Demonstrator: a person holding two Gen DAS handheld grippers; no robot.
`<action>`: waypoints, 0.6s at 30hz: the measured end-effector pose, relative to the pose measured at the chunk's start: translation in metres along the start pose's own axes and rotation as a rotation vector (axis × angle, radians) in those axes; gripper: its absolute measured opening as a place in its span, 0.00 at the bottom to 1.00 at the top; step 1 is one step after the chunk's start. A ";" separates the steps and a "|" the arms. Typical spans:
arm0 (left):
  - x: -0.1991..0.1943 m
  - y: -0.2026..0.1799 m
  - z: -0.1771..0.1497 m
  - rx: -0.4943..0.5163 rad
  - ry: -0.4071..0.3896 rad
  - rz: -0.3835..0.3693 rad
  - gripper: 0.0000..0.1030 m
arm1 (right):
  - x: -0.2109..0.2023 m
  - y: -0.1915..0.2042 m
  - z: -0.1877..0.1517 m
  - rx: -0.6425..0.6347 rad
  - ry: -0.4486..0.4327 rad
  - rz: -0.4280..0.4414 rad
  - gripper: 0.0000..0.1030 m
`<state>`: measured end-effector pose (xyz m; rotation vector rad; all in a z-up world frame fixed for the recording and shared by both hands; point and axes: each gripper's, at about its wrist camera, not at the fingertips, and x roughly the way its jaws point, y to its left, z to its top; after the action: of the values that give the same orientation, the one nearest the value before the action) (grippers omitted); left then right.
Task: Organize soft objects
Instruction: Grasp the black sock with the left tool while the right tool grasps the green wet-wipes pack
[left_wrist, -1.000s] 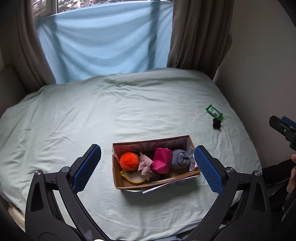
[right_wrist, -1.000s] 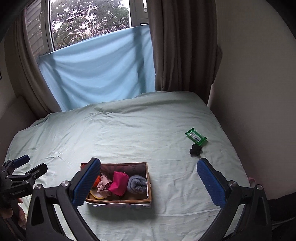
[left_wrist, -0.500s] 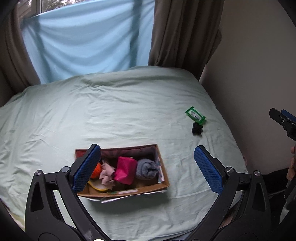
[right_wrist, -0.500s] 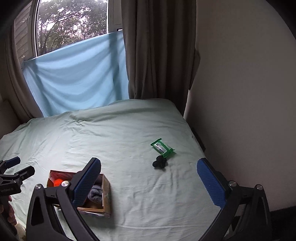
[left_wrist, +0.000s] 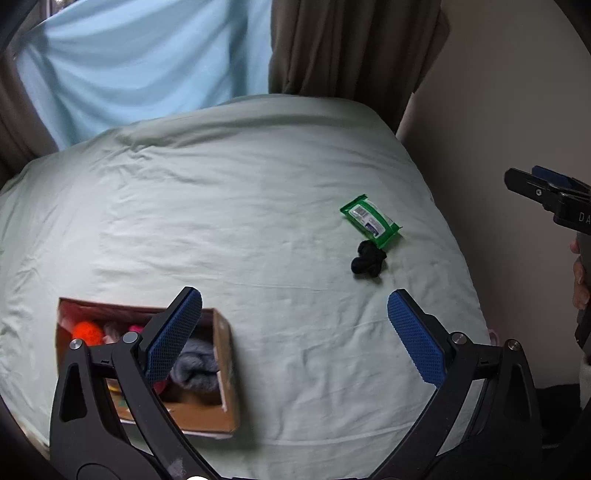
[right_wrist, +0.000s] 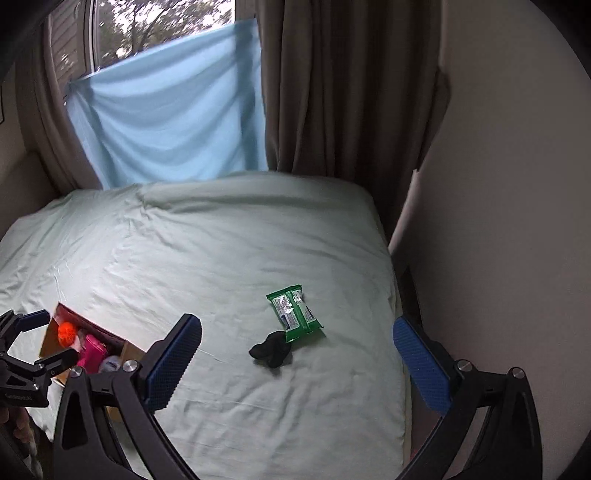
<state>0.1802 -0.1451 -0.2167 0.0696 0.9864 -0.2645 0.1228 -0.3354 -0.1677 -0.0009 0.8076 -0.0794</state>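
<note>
- Green, crinkly plastic marks the wipes packet (right_wrist: 294, 312) lying flat on the pale bed sheet (right_wrist: 207, 258), toward the wall side of the bed.
- Just below it sits a small black sock bundle (right_wrist: 271, 352), its edge touching the packet's near corner; the left wrist view shows the pair the same way, packet (left_wrist: 370, 220) above bundle (left_wrist: 367, 263).
- Right gripper (right_wrist: 295, 358) hangs above the bed with its jaws spread wide and empty, the black bundle lying between the two blue pads in the view.
- Left gripper (left_wrist: 291, 334) is likewise wide apart and holds nothing.
- Cardboard box (left_wrist: 225, 373) rests on the bed well apart from the packet and bundle, toward the person's left.
- Inside the box lie an orange pom-pom (left_wrist: 87, 332), a pink item (right_wrist: 92, 352) and a grey rolled cloth (left_wrist: 195, 363), packed close together.
- Brown curtains (right_wrist: 332, 92) and a light blue cloth (right_wrist: 166, 122) hang behind the bed.
</note>
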 end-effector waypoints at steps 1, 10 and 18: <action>0.015 -0.010 0.004 0.008 0.009 -0.011 0.98 | 0.015 -0.006 0.003 -0.014 0.017 0.015 1.00; 0.150 -0.083 0.023 0.072 0.095 -0.081 0.98 | 0.156 -0.027 0.014 -0.146 0.184 0.144 1.00; 0.247 -0.114 0.006 0.104 0.111 -0.089 0.96 | 0.269 -0.029 -0.005 -0.253 0.268 0.252 0.96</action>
<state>0.2855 -0.3032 -0.4119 0.1369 1.0867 -0.3967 0.3026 -0.3832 -0.3640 -0.1295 1.0745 0.2668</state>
